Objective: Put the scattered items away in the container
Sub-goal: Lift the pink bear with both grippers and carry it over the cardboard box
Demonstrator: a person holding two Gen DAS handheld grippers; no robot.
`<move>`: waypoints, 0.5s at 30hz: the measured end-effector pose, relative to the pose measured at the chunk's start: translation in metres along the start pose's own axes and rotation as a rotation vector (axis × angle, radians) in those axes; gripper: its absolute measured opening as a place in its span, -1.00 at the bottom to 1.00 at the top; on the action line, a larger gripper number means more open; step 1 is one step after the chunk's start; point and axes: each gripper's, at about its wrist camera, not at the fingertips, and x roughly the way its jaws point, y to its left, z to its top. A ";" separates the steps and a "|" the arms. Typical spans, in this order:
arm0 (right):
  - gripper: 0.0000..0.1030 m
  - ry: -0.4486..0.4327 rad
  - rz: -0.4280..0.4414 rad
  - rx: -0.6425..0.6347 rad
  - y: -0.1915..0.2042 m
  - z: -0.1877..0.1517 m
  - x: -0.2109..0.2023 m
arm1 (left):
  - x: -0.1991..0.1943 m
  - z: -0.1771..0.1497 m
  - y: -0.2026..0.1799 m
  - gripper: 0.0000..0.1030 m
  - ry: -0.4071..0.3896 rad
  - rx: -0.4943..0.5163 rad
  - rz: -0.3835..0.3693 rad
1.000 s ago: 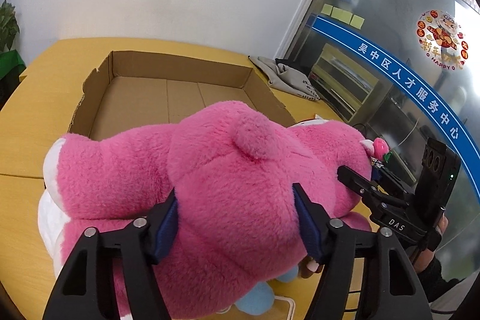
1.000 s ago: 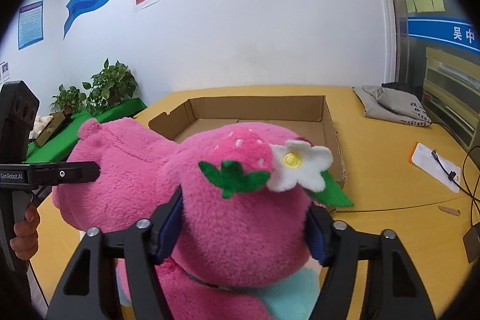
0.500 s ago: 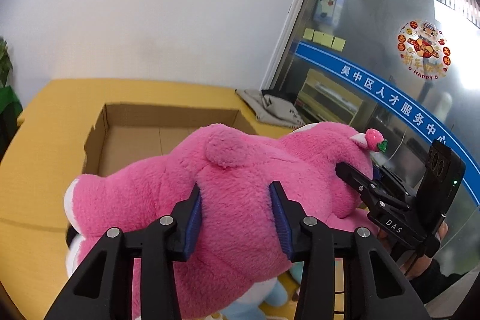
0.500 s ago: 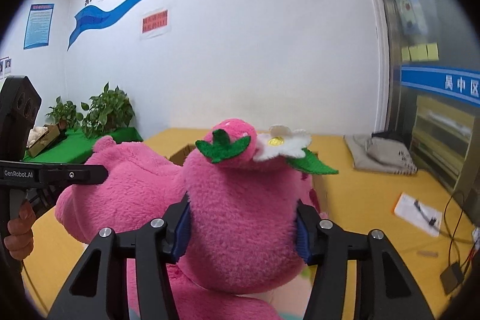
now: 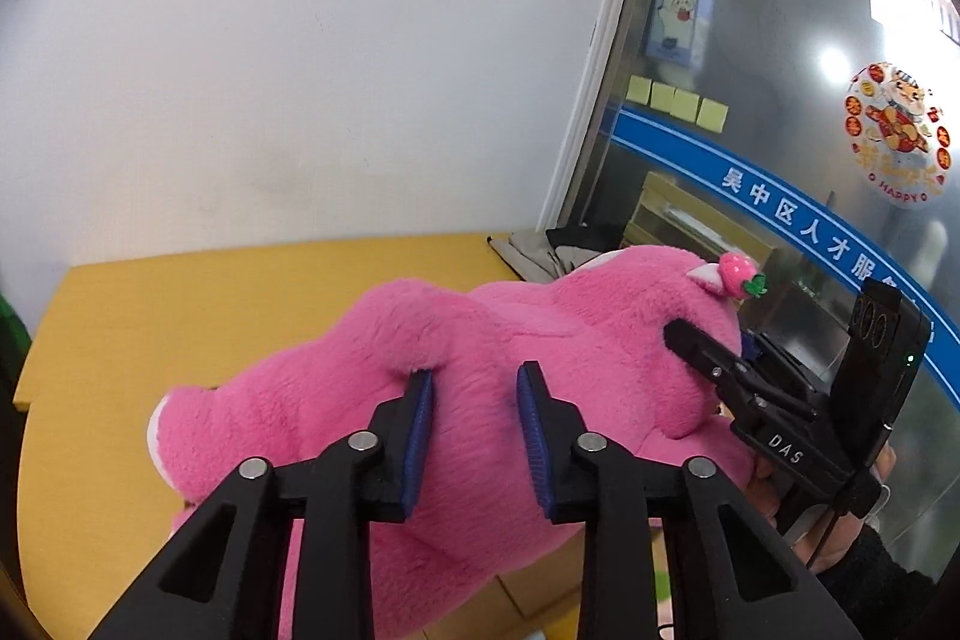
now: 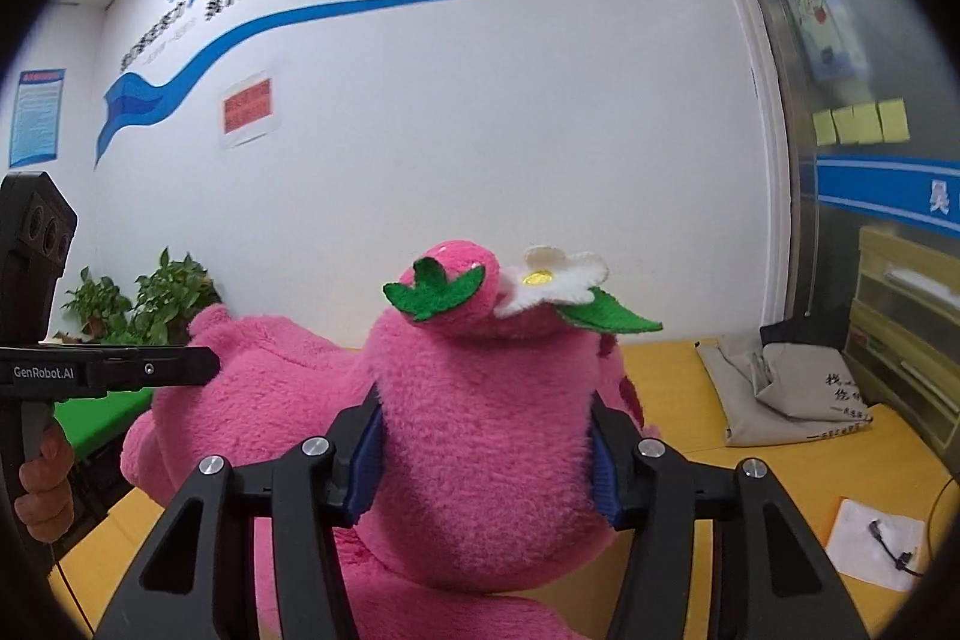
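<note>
A big pink plush bear (image 5: 540, 340) with a strawberry and a white flower on its head (image 6: 480, 400) is held up above the yellow table by both grippers. My left gripper (image 5: 474, 436) is shut on the bear's body fur. My right gripper (image 6: 486, 454) is shut on the bear's head, and shows at the right in the left wrist view (image 5: 720, 370). The left gripper shows at the left in the right wrist view (image 6: 180, 367). A bit of the cardboard box (image 5: 516, 598) shows below the bear; the bear hides the rest.
The yellow table (image 5: 180, 316) runs to the white wall. A grey cloth bag (image 6: 774, 388) lies at the far right by the glass partition. A white paper with a cable (image 6: 876, 544) lies near the right. Green plants (image 6: 138, 304) stand at the left.
Both grippers have lifted the bear higher and squeezed tighter on it. The box has dropped out of sight beneath the bear; more wall shows.
</note>
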 end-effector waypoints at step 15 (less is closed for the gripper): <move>0.42 0.630 -0.148 0.125 -0.073 -0.134 0.186 | 0.223 -0.082 0.108 -0.50 0.419 -0.180 0.047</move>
